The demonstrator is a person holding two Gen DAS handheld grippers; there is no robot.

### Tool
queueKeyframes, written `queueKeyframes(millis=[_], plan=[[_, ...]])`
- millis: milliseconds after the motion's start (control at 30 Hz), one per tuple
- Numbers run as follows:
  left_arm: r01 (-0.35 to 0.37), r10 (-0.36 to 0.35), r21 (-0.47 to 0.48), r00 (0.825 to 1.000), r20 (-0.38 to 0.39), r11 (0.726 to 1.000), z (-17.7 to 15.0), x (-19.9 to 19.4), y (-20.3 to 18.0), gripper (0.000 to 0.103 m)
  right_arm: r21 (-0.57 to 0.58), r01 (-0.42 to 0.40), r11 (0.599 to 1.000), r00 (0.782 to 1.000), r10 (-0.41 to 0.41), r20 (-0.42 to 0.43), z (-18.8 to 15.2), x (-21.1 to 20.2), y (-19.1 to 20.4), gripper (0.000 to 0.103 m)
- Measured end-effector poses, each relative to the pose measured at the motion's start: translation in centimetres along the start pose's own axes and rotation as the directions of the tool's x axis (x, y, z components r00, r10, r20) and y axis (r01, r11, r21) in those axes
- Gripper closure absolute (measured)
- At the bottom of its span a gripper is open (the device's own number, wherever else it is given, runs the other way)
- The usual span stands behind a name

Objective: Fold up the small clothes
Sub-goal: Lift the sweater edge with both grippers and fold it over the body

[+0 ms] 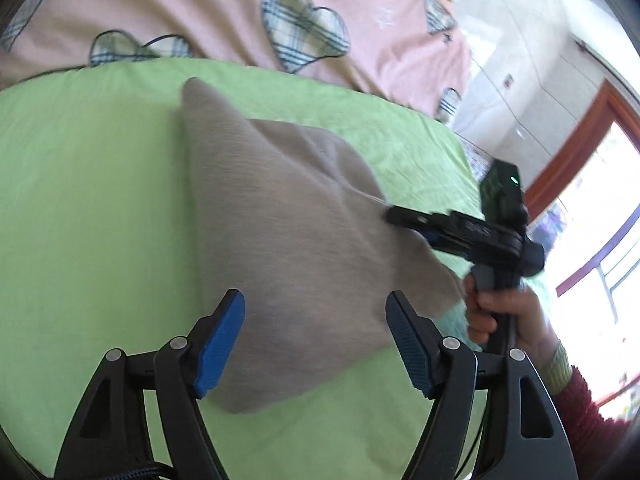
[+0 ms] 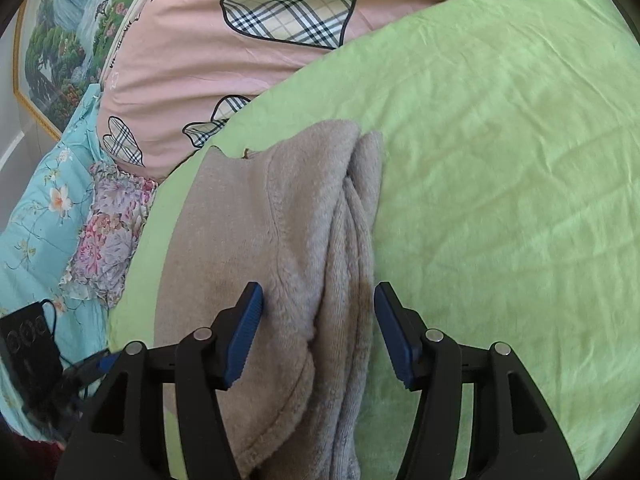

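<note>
A beige fleece garment (image 1: 288,232) lies folded on the green sheet (image 1: 80,200). My left gripper (image 1: 316,308) hovers over its near corner, jaws wide apart with nothing pressed between them. At the garment's right edge, a hand holds my right gripper (image 1: 394,216), seen from the side. In the right wrist view the garment (image 2: 304,208) lies lengthwise with several layered folds along its right side. The right gripper (image 2: 319,298) stands open just above it, its blue pads (image 2: 248,320) on either side of the folds and not squeezing them.
A pink duvet with plaid hearts (image 2: 280,4) lies beyond the green sheet (image 2: 500,160). A turquoise floral blanket (image 2: 48,208), a black device with a cable (image 2: 28,344) and a framed picture (image 2: 60,48) are at the left. A window with a red frame (image 1: 576,160) is at the right.
</note>
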State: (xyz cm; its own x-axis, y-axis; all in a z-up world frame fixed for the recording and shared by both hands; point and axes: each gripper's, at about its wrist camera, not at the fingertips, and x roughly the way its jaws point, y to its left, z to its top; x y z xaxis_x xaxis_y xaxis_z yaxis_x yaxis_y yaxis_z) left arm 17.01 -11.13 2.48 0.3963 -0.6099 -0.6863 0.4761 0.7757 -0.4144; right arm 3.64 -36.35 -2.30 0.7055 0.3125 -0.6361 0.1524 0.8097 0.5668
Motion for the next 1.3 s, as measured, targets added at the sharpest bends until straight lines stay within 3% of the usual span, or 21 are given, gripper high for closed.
queueKeyframes(millis=[233,400,533,667,700,733,833,1033,1300], plan=[[0.015,-0.018,-0.110,0.999,-0.028,0.994,2.4,2.0,3.6,0.024,0.034,-0.041,0.999,0.999,0.042,-0.020,0.1,0.8,-0.2,0.036],[0.033,-0.051,-0.176,0.994,-0.097,0.984,3.0,5.4,6.1,0.024,0.054,-0.056,0.997,0.997,0.059,-0.049,0.8,2.2,-0.8,0.036],[0.105,-0.139,-0.244,0.982,-0.128,0.964,3.9,9.1,8.0,0.023,0.050,-0.067,0.996,0.993,0.071,-0.091,1.3,3.7,-0.7,0.035],[0.148,-0.179,-0.251,0.978,-0.107,0.957,4.3,10.2,8.8,0.043,0.045,-0.072,0.996,0.991,0.077,-0.110,1.7,5.1,-0.2,0.035],[0.144,-0.173,-0.244,0.979,-0.104,0.959,4.4,10.1,8.6,0.049,0.039,-0.066,0.997,0.991,0.070,-0.117,1.7,5.3,0.1,0.042],[0.139,-0.164,-0.231,0.982,-0.094,0.963,4.2,9.7,8.4,0.051,0.035,-0.069,0.997,0.988,0.073,-0.134,1.7,5.6,0.5,0.053],[0.119,-0.135,-0.189,0.988,-0.074,0.975,3.7,7.6,7.6,0.056,-0.015,-0.043,0.999,0.990,0.041,-0.134,1.3,5.3,2.4,0.062],[0.092,-0.097,-0.155,0.995,-0.020,0.984,1.5,-0.1,7.9,0.057,-0.064,-0.105,0.992,0.988,0.097,-0.118,-1.3,4.3,7.1,0.065],[0.001,0.001,-0.166,1.000,0.009,0.986,-3.1,-9.2,11.2,0.057,-0.083,-0.246,0.966,0.960,0.231,-0.157,-6.8,7.3,14.7,0.065]])
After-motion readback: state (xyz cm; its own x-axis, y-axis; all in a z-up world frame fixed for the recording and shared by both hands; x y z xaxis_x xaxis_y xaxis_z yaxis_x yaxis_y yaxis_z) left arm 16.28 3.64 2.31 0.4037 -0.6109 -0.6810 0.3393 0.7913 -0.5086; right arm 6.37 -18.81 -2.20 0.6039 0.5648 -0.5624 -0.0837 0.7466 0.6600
